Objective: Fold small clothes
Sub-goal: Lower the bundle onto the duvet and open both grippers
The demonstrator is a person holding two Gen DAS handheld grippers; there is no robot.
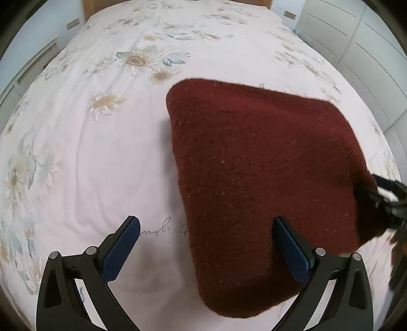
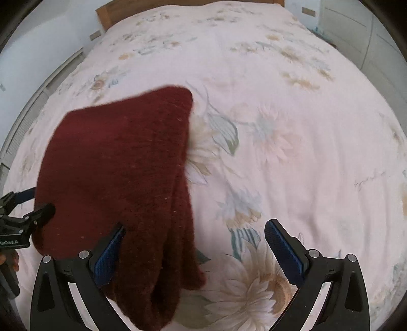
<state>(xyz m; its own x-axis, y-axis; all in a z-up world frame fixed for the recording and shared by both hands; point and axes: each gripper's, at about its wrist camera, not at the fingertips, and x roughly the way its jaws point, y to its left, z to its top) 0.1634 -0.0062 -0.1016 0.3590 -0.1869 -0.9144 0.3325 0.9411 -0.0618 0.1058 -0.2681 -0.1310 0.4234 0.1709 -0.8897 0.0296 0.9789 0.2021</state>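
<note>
A dark red knitted garment (image 1: 262, 165) lies folded into a thick block on the floral bedspread (image 1: 101, 152). My left gripper (image 1: 207, 226) is open, its right finger over the garment's near left edge and its left finger over bare sheet. In the right wrist view the garment (image 2: 122, 173) shows a folded part running down along its right side. My right gripper (image 2: 194, 231) is open, its left finger against the garment's near part and its right finger over the sheet. Each gripper also shows at the garment's edge in the other view: the right one (image 1: 389, 196), the left one (image 2: 23, 211).
The bed is covered by a pale pink sheet with sunflower prints (image 2: 267, 285). A wooden headboard (image 2: 109, 15) stands at the far end. White wardrobe doors (image 1: 368, 43) stand to the right of the bed, and a white wall lies to the left.
</note>
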